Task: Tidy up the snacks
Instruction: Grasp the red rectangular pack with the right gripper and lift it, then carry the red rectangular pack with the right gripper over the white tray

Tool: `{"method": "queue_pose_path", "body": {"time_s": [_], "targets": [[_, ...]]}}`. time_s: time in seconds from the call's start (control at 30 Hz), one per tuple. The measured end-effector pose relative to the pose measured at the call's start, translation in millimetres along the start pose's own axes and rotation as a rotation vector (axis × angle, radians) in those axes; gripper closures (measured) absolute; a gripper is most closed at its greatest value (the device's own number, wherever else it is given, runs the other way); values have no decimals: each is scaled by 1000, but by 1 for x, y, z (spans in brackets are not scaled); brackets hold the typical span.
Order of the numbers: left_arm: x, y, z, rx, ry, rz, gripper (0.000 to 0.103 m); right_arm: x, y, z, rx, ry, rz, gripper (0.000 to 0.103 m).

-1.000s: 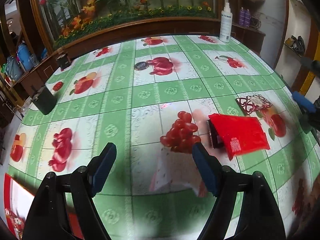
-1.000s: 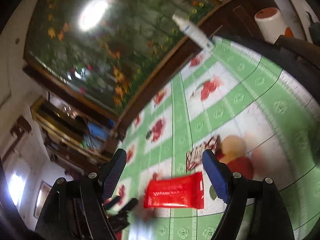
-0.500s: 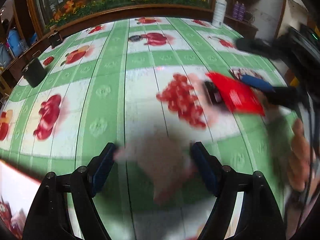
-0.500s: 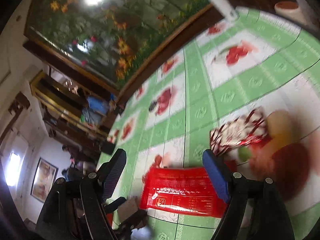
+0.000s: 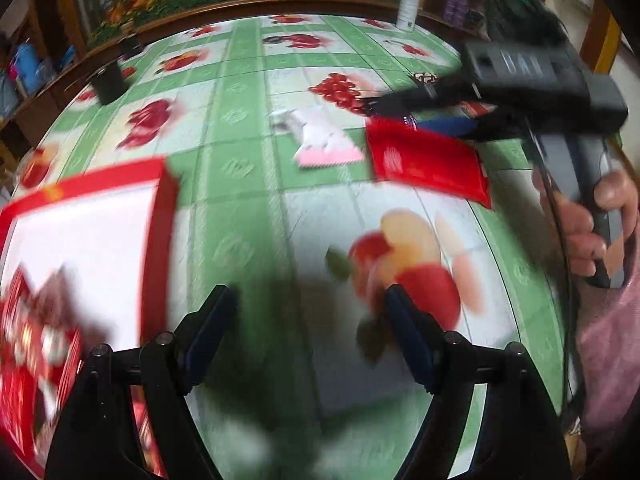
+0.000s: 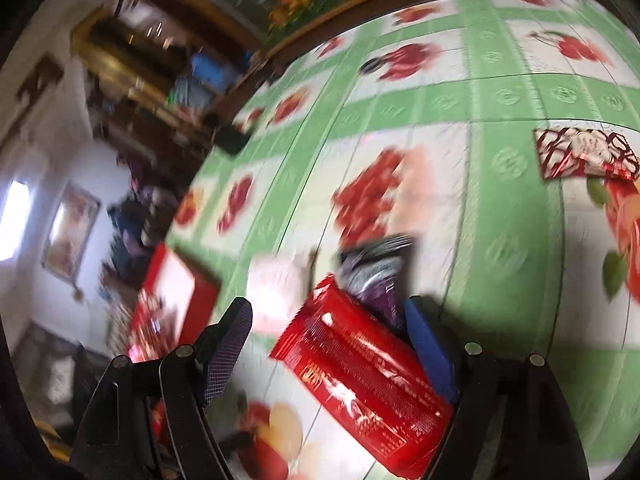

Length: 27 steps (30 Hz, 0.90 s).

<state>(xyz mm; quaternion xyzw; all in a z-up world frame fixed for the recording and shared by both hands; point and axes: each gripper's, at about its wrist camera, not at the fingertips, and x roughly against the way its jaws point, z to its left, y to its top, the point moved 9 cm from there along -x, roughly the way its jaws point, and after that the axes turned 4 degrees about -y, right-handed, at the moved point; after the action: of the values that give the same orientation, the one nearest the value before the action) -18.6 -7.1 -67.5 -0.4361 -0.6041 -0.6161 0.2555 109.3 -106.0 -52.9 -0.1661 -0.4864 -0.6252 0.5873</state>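
On the green fruit-print tablecloth lies a red snack packet (image 6: 360,380), between the fingers of my right gripper (image 6: 328,320), which is open and points down at it. The pads do not press on it. A purple-silver packet (image 6: 376,276) lies just beyond it and a pink-white packet (image 6: 276,288) to its left. A red-and-white patterned packet (image 6: 584,156) rests farther right. A red box (image 5: 80,220) with a white inside holds snacks at the left. My left gripper (image 5: 310,320) is open over bare cloth, empty. In the left wrist view, the right gripper (image 5: 424,114) hangs over the red packet (image 5: 424,160).
A person's hand (image 5: 592,232) holds the right gripper's handle at the right edge. A white spray bottle (image 5: 408,8) stands at the table's far rim and a black cup (image 5: 106,84) at the far left. A wooden ledge with flowers runs behind the table.
The right gripper has tipped downward and come over the red packet, which now lies between its fingers. The left gripper has drawn back toward the near edge, bringing the red box into view.
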Motion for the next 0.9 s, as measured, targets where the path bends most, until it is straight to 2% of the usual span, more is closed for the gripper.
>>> {"method": "queue_pose_path", "body": {"time_s": [0.13,0.23,0.37,0.5,0.6,0.7,0.77,0.9], "targets": [[12,-8,12,36,2,-10,25,8,-36,17,177,-119,17,15],[18,-3,17,56,-6,-22,25,12,-51,19,260,-154,26,15],[27,16,18,41,32,-58,25,18,-63,10,305,-182,19,15],[22,45,22,44,52,-72,25,13,-71,10,407,-282,-1,16],[9,72,19,48,72,-66,25,9,-74,12,492,-357,-27,23],[-9,96,19,45,112,-56,25,13,-69,10,481,-359,-49,49],[-20,105,18,49,136,-50,25,13,-66,5,468,-366,-51,51],[-50,114,17,96,133,-11,25,12,-63,3,457,-363,-51,50]]}}
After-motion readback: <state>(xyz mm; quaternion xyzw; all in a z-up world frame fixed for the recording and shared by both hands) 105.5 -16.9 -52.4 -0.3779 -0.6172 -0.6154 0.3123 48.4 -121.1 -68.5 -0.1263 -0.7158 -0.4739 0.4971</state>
